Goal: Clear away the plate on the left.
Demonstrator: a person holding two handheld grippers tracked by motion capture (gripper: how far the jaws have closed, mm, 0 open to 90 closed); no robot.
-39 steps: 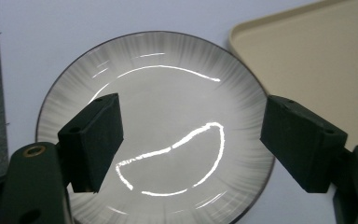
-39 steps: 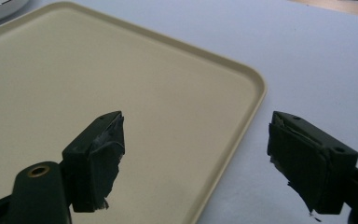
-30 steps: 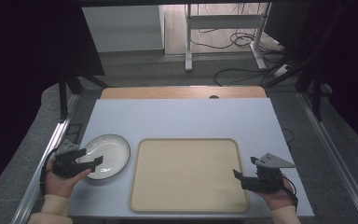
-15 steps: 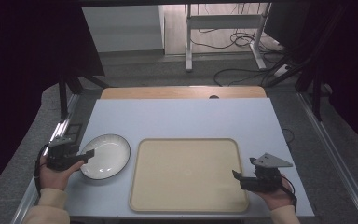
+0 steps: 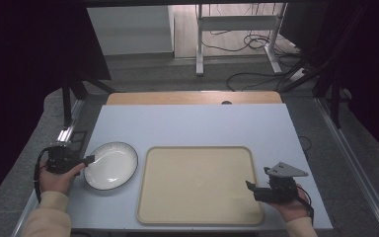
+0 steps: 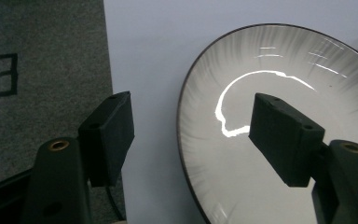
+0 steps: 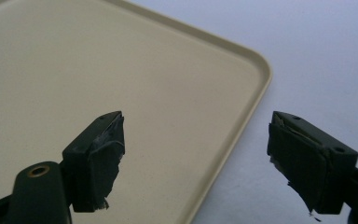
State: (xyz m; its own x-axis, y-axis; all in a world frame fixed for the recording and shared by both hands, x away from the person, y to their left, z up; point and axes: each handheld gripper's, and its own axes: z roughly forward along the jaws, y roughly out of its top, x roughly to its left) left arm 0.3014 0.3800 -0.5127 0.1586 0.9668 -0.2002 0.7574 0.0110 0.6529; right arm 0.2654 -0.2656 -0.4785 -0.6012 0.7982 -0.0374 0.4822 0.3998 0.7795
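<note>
A white plate (image 5: 111, 165) with a thin dark rim lies on the table left of the beige tray (image 5: 197, 148). My left gripper (image 5: 90, 159) is at the plate's left edge. In the left gripper view the plate (image 6: 284, 93) has its rim between the jaws: one jaw hangs over the plate, the other over the bare table, and neither pad presses on it. The left gripper (image 6: 193, 112) is open, its jaws having just been closing a little. My right gripper (image 5: 249, 186) stands open over the tray's near right corner (image 7: 256, 65), and nothing is held in the right gripper (image 7: 196, 123).
The pale blue table top (image 5: 192, 123) ends at a wooden strip (image 5: 192, 98) at the back. Grey carpet (image 6: 42, 70) lies just beyond the table's left edge, beside the left hand. Metal rails run along both sides of the table.
My left hand has drawn back to the left, from over the plate's left part to its rim. The plate, the tray and the right hand have stayed put.
</note>
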